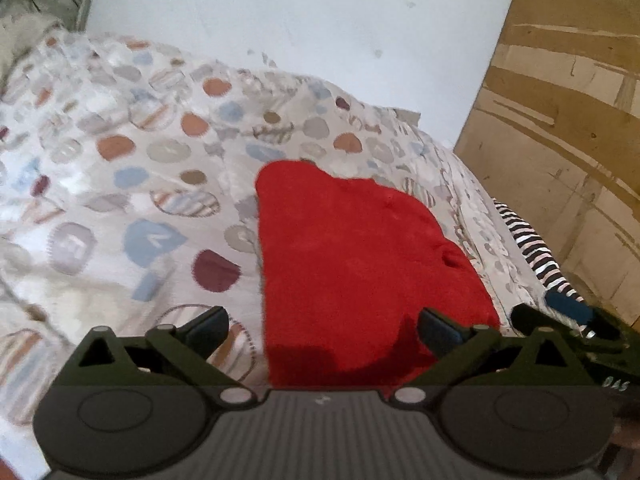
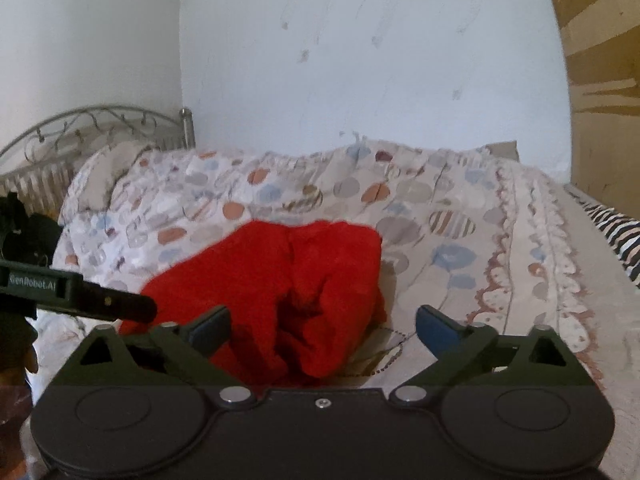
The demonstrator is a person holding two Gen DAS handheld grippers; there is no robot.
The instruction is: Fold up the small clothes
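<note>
Both pairs of fingers stand spread wide with nothing between them. The left gripper [image 1: 323, 330] has its right pad over the near right corner of the red garment [image 1: 352, 264] and its left pad over bare patterned bedspread [image 1: 120, 168]; neither pad presses cloth. The right gripper [image 2: 323, 330] frames the near edge of the same red garment [image 2: 280, 280], its left pad before the cloth and its right pad over the bedspread [image 2: 460, 220], likewise released.

The garment lies just ahead of and below both grippers, on the near half of the bed. From the left wrist it reads as a folded slab, long axis running away from the fingers toward the far wall, left edge straight, far right corner rounded. From the right wrist it looks bunched, with a deep crease down the middle and two lobes at the far end.

The left gripper, seen at the left edge of the right wrist view [image 2: 132, 308], sits beside the garment's near left corner. Both hands seem about equally near. I judge the next fold would go along that long axis.

At the far right lies a striped cloth [image 1: 532, 248].
</note>
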